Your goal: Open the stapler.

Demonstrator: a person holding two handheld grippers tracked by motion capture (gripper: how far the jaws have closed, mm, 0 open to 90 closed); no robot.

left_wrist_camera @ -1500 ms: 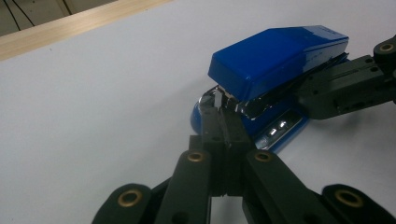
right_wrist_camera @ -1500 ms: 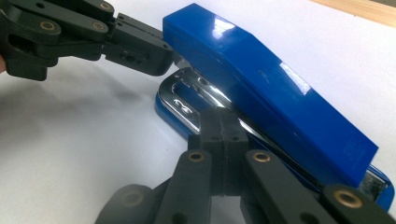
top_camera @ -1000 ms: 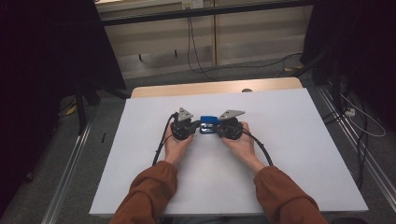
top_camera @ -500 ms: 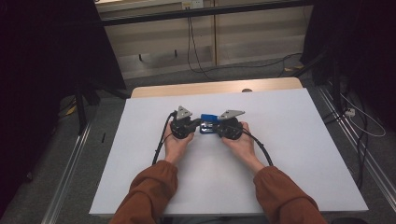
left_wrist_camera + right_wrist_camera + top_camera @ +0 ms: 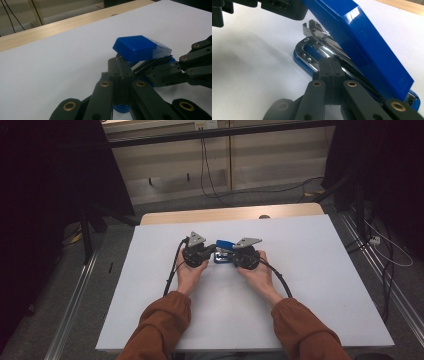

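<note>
Meeting at table [image 5: 150, 295] centre, the left gripper [image 5: 209, 252] at 9 o'clock and right gripper [image 5: 231, 254] at 3 o'clock, jaws together, are clamping the blue stapler [image 5: 224, 245], seemingly prying it open.

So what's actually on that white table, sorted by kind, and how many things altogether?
Blue stapler, its lid tilted up: 1
Black hand-held grippers, left gripper and right gripper, both clamped on the stapler: 2
Total: 3 things on the white table
</note>
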